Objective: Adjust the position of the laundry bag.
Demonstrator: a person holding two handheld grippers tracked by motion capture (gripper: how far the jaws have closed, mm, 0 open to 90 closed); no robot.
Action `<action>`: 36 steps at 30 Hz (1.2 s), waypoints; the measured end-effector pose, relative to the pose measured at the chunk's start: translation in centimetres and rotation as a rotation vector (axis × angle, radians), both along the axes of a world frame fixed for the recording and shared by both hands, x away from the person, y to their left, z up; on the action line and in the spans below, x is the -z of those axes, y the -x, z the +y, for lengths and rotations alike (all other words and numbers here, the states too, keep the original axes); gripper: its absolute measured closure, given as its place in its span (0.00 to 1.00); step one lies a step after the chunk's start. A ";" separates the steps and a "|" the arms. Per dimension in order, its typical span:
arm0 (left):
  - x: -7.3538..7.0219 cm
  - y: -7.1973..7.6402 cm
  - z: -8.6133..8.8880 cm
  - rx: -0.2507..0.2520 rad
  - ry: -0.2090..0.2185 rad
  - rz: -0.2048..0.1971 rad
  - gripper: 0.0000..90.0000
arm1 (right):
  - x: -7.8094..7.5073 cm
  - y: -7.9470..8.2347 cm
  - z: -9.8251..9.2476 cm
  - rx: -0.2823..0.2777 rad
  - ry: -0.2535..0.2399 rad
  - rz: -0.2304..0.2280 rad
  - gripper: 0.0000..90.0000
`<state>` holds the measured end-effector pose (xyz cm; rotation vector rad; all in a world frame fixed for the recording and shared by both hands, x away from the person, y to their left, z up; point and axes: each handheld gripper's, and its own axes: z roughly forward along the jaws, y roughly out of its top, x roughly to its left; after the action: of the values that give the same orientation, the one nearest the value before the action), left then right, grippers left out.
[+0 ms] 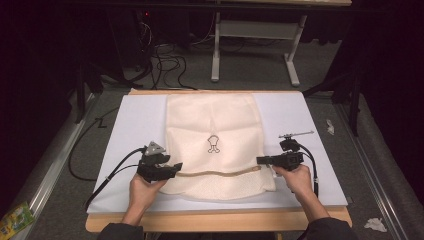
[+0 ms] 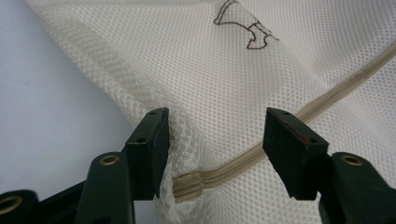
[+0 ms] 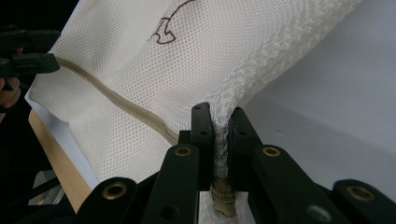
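Note:
A cream mesh laundry bag (image 1: pixel 215 135) with a small outline print (image 1: pixel 213 144) lies flat on the white sheet. A beige zipper (image 1: pixel 215 173) runs across it near its front edge. My left gripper (image 1: pixel 176 168) is at the zipper's left end. In the left gripper view it (image 2: pixel 217 123) stands open, with the zipper's end (image 2: pixel 189 184) and the mesh (image 2: pixel 233 70) between the jaws. My right gripper (image 1: pixel 260 160) is at the bag's right edge. In the right gripper view it (image 3: pixel 222 116) is shut on the bunched mesh (image 3: pixel 140 70) by the zipper's (image 3: pixel 116 100) other end.
A white sheet (image 1: pixel 135 120) covers the wooden table (image 1: pixel 215 220). On the floor beyond are cables (image 1: pixel 165 62) and a white table frame (image 1: pixel 255 45). Crumpled paper (image 1: pixel 375 224) lies on the floor at the right and a green packet (image 1: pixel 16 219) at the lower left.

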<state>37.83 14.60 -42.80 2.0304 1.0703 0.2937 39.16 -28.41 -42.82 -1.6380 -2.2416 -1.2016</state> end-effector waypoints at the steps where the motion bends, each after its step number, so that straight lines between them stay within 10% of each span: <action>1: -0.2 -0.1 0.2 -0.004 0.006 -0.001 0.46 | -0.2 0.0 0.1 -0.004 0.003 -0.003 0.95; 36: -0.6 0.2 -9.3 0.227 0.059 0.049 0.52 | -0.8 -0.7 3.8 -0.049 -0.046 -0.039 0.95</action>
<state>37.61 5.33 -42.21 2.0917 0.8565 0.0940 39.82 -24.58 -42.04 -1.5475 -2.2453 -1.2733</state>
